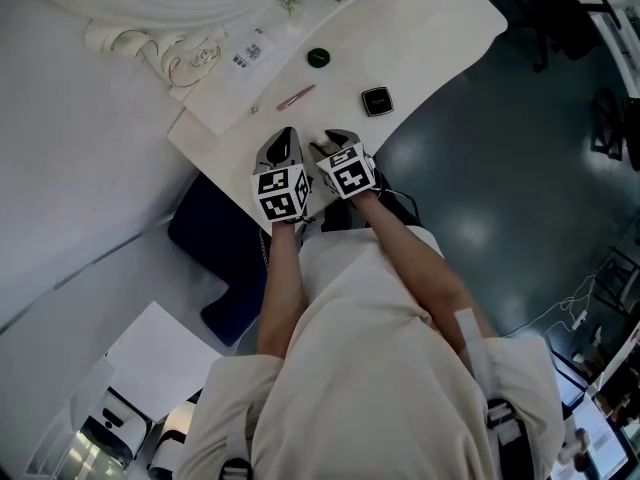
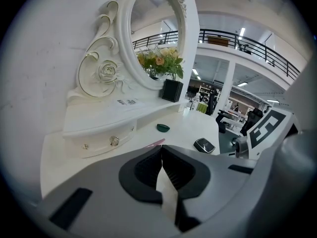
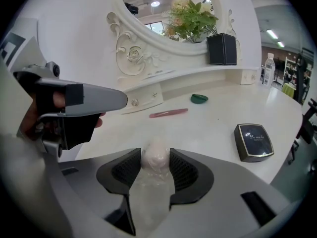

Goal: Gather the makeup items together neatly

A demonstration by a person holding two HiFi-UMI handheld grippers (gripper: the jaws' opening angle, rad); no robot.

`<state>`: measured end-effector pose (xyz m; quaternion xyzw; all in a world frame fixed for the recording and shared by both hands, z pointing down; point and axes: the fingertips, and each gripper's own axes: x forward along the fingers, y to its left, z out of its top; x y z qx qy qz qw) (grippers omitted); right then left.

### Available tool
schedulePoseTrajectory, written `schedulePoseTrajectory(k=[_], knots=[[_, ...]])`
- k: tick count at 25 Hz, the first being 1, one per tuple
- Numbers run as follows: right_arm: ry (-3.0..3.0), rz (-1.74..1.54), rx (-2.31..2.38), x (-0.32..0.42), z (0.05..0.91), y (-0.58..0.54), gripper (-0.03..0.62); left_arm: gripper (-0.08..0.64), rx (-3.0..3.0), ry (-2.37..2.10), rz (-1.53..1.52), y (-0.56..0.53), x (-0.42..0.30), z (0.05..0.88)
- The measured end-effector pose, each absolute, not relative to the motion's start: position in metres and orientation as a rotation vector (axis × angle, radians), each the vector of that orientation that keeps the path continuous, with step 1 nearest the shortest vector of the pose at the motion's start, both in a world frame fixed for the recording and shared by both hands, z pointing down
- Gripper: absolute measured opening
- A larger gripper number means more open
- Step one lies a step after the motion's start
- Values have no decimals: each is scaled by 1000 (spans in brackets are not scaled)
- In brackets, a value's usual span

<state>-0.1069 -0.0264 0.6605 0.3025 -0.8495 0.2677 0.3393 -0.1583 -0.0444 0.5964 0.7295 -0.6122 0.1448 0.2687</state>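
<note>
We list: right gripper (image 3: 156, 154), lower centre, clamped on a pale pink item (image 3: 156, 160); left gripper (image 2: 161, 149), jaws together; black compact (image 3: 254, 142), mid right.

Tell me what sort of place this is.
Probably a vanity corner staged inside a big open hall or lab: a white dressing table with an ornate oval mirror, and a railed mezzanine behind.

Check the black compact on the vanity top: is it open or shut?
Shut. The black compact lies flat on the vanity top, lid down, printed face up.
</note>
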Motion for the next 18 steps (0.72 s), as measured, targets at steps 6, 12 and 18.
schedulePoseTrajectory(k=[6, 12, 18], knots=[[-2221, 693, 891, -92, 651, -44, 207, 15, 1992, -1634, 398, -51, -148, 594], [-2188, 693, 1057, -65, 650, -70, 206, 15, 2023, -1605, 422, -58, -135, 594], [-2169, 732, 1211, -46, 648, -90, 206, 15, 2043, -1576, 454, -65, -127, 597]])
